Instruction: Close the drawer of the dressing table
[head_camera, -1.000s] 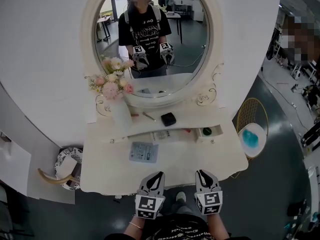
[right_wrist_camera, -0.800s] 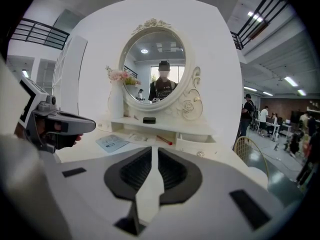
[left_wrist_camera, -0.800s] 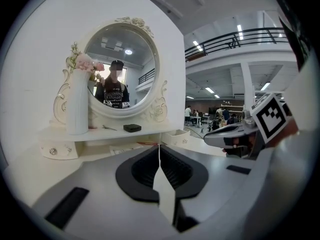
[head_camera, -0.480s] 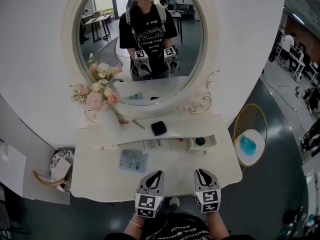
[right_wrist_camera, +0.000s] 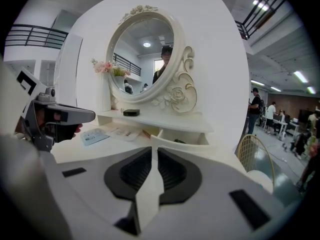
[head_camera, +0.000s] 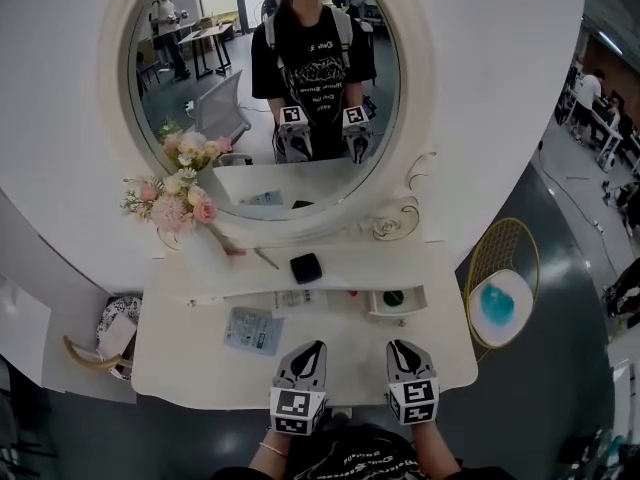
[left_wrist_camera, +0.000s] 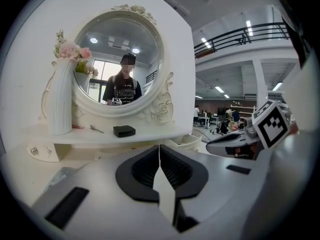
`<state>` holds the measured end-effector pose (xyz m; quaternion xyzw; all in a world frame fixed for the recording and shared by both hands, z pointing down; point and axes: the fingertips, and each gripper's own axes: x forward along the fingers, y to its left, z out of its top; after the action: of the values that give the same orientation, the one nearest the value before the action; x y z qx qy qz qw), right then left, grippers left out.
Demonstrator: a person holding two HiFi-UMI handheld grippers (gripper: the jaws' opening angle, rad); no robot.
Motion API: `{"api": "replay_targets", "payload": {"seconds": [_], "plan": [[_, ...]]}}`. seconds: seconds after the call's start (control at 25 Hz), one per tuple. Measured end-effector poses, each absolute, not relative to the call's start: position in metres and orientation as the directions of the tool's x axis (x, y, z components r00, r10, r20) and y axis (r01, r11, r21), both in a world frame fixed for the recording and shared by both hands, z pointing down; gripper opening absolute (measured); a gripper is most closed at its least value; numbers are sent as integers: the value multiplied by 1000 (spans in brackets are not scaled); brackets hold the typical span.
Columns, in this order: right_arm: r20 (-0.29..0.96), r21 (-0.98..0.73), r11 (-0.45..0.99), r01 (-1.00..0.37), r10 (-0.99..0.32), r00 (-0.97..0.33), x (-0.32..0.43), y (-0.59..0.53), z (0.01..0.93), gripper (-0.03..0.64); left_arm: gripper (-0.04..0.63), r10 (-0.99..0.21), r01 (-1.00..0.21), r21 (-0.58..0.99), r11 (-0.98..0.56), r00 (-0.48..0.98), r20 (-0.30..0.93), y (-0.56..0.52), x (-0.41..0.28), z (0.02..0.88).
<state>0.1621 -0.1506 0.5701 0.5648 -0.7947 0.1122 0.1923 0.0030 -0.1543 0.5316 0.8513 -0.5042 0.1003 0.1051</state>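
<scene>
Left gripper [head_camera: 313, 351]: jaws clenched together, nothing between them. Right gripper [head_camera: 397, 347]: same, jaws pressed tip to tip, empty. Both are hand-held side by side over the front part of the dressing table [head_camera: 190, 358], pointing toward the mirror [head_camera: 262, 88], touching nothing. The drawer [head_camera: 396, 302] is the small one under the right end of the raised shelf. It's pulled out and open, straight ahead of the right gripper with a clear gap between them, and there's a dark green item [head_camera: 393, 297] inside that I can't identify. A leaflet [head_camera: 253, 330] lies flat on the tabletop ahead-left of the left gripper. On the shelf there's a black box [head_camera: 305, 267] near the middle and a white vase [head_camera: 206, 247] with pink flowers [head_camera: 172, 200] at the left end. The mirror reflects the person holding both grippers. A gold wire chair [head_camera: 505, 268] with a blue cushion stands on the floor right of the table.
</scene>
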Motion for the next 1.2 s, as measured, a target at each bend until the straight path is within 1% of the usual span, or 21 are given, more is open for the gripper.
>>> {"api": "replay_targets", "payload": {"seconds": [0.24, 0.36, 0.68, 0.72, 0.8, 1.0, 1.2], "plan": [[433, 29, 322, -946, -857, -279, 173, -162, 576, 46, 20, -842, -889, 78, -451, 453, 294, -165, 1, 536], [447, 46, 306, -951, -858, -254, 183, -167, 577, 46, 20, -843, -889, 95, -448, 455, 287, -173, 2, 535], [441, 42, 246, -968, -874, -203, 182, -181, 573, 51, 20, -817, -866, 95, -491, 495, 295, -190, -7, 531], [441, 38, 243, -969, -874, -202, 182, -183, 573, 57, 20, -815, -865, 96, -493, 498, 297, -191, -8, 531], [445, 37, 244, -969, -872, -202, 183, -186, 573, 96, 20, -816, -866, 98, -490, 496, 297, -193, -11, 531], [473, 29, 234, -972, -860, -193, 186, -189, 584, 155, 20, -820, -875, 98, -474, 479, 314, -194, -25, 535], [491, 24, 213, -977, -854, -174, 194, -196, 590, 166, 20, -830, -884, 93, -457, 462, 312, -198, -35, 533]]}}
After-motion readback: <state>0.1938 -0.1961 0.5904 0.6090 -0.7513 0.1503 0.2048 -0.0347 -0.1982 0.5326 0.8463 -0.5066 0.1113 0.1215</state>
